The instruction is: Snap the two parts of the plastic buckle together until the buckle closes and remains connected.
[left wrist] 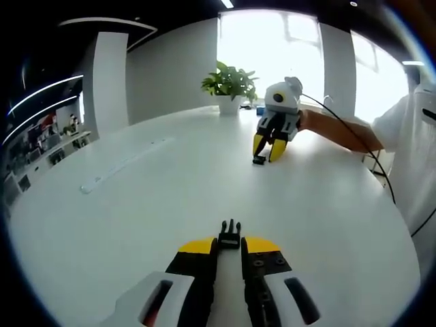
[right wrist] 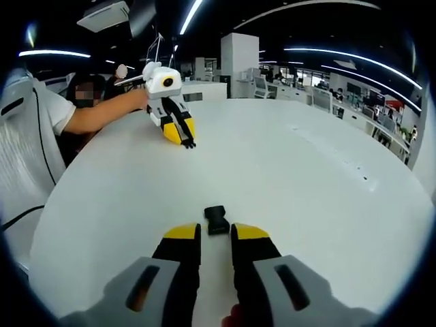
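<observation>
The black pronged buckle half (left wrist: 229, 235) sits pinched between the yellow tips of my left gripper (left wrist: 229, 244), prongs pointing away, low over the white table (left wrist: 157, 204). In the right gripper view that same gripper (right wrist: 185, 139) tilts down to the table at the far left, a black piece at its tips. The black socket half (right wrist: 216, 219) lies at the tips of my right gripper (right wrist: 216, 231), whose jaws close on its near end. In the left gripper view the right gripper (left wrist: 268, 154) stands far across the table with the socket half (left wrist: 259, 161) at its tips.
A potted plant (left wrist: 229, 85) stands at the table's far edge. The person's arm (left wrist: 340, 129) and white-clothed body (right wrist: 30, 136) are at the table's side. A black cable (left wrist: 368, 146) trails from the right gripper. A shallow groove (left wrist: 122, 163) runs across the tabletop.
</observation>
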